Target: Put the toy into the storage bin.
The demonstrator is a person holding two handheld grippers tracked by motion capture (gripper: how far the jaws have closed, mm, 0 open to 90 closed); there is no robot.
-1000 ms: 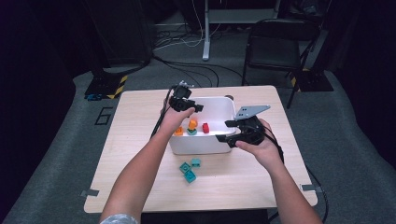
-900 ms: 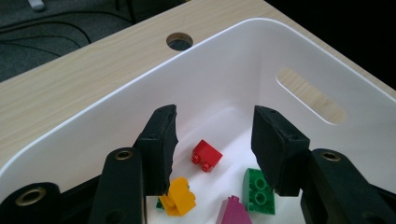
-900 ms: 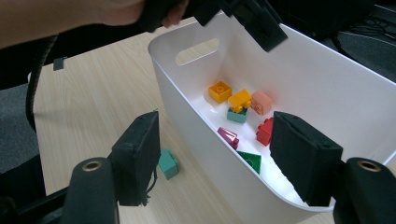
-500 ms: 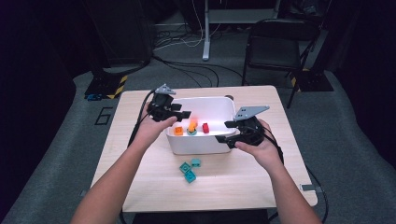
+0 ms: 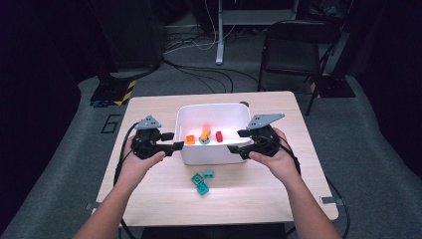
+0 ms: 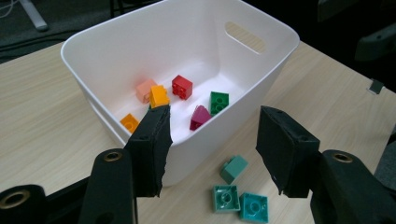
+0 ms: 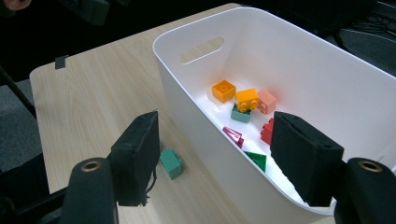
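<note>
Dark carpeted floor [image 5: 59,164] and a black folding chair [image 5: 293,50] surround the pale wooden surface [image 5: 278,194], seen from the high view. On the surface stands a white bin [image 5: 211,149] with a handle slot in its end wall. The left tongs [image 5: 171,141] are held just beside the bin's left wall, outside it, with jaws spread apart and nothing between them. The right tongs [image 5: 240,141] are at the bin's opposite end, jaws likewise spread and released; in the right gripper view the bin's wall passes between the two jaws, one jaw outside over the surface and the other inside the bin, without visible contact.

Inside the bin, ahead of the left tongs [image 6: 212,140] in the left gripper view, lie an orange brick [image 6: 159,95], a red brick [image 6: 182,87], a green brick [image 6: 219,102], a pink brick [image 6: 144,89], a magenta wedge [image 6: 199,117] and a second small orange brick [image 6: 129,122].

Three teal bricks [image 5: 201,181] lie on the surface outside the bin, near its front wall and between the two tongs, nearer the person. Two of them lie flat and touching; the third [image 6: 234,168] is tilted just beside them.
</note>
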